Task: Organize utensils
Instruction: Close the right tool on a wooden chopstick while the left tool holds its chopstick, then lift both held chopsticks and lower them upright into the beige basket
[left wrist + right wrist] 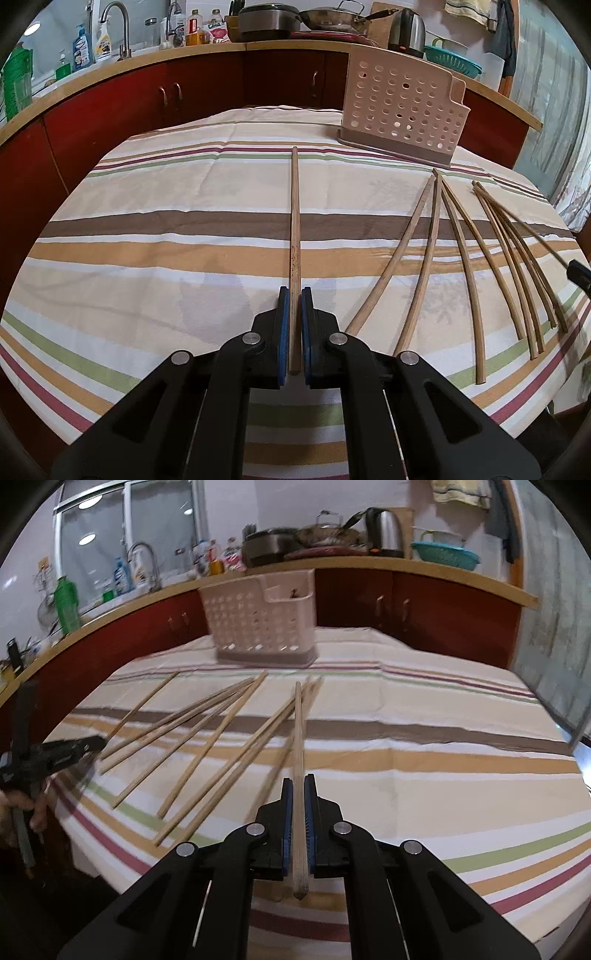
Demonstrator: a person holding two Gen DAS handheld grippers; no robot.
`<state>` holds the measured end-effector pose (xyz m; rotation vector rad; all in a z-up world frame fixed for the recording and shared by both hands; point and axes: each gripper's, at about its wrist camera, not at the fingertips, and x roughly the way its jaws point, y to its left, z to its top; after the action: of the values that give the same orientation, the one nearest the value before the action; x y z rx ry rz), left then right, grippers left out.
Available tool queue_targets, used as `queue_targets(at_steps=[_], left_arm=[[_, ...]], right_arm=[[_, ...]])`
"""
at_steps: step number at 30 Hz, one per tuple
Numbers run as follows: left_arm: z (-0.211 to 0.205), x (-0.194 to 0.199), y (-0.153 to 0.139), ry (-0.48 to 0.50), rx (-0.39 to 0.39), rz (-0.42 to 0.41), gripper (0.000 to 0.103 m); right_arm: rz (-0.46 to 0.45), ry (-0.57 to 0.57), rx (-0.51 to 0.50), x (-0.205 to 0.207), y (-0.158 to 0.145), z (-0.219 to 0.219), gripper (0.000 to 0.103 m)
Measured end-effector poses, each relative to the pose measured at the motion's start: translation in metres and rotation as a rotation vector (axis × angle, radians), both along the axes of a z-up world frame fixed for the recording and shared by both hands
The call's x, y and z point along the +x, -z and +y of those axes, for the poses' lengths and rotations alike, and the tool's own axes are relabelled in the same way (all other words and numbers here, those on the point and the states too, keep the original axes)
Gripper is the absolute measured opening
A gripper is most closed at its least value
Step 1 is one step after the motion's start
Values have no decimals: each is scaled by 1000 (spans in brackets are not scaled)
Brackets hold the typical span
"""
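Observation:
My left gripper (294, 292) is shut on a long wooden chopstick (294, 221) that points straight ahead over the striped tablecloth (166, 229). To its right, several loose chopsticks (465, 251) lie fanned out. My right gripper (298, 780) is shut on another chopstick (298, 731), held just above the loose chopsticks (207, 746). A pink perforated utensil holder (402, 110) (262, 627) stands upright at the table's far side. The left gripper (100, 743) also shows at the left edge of the right wrist view. The right gripper's tip (578, 275) shows at the right edge of the left wrist view.
Red cabinets (207, 92) under a wooden counter (184, 55) run behind the table, close to its far edge. On the counter stand a kettle (406, 29), pans, bottles, a faucet (118, 26) and a teal colander (445, 554). A hand (22, 805) holds the left tool.

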<state>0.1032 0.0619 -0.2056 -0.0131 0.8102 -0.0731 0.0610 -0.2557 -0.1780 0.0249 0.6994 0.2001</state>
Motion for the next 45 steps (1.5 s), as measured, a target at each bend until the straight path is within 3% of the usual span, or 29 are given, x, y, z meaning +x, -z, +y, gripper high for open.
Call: queue_targets(at_steps=[6, 11, 12, 13, 14, 16, 19, 22, 29, 45], left_arm=[[2, 0, 1, -4, 2, -2, 7], [2, 0, 1, -4, 2, -2, 7], [2, 0, 1, -4, 2, -2, 7], [2, 0, 1, -4, 3, -2, 7], [2, 0, 1, -3, 2, -2, 7], [2, 0, 1, -3, 1, -2, 7], [3, 0, 1, -3, 1, -3, 7], [3, 0, 1, -4, -1, -3, 7], [5, -5, -5, -13, -4, -24, 7], [1, -29, -75, -7, -32, -219, 7]], right_arm=[[54, 84, 14, 13, 22, -19, 7], [59, 83, -19, 12, 32, -18, 9], [56, 87, -31, 11, 32, -18, 22], [53, 93, -41, 9, 33, -19, 44], [50, 100, -43, 6, 34, -20, 47], [37, 101, -46, 1, 35, -21, 43], [37, 86, -14, -1, 35, -23, 18], [39, 73, 15, -2, 36, -23, 7], [25, 79, 19, -6, 26, -20, 7], [-200, 68, 17, -17, -55, -11, 7]])
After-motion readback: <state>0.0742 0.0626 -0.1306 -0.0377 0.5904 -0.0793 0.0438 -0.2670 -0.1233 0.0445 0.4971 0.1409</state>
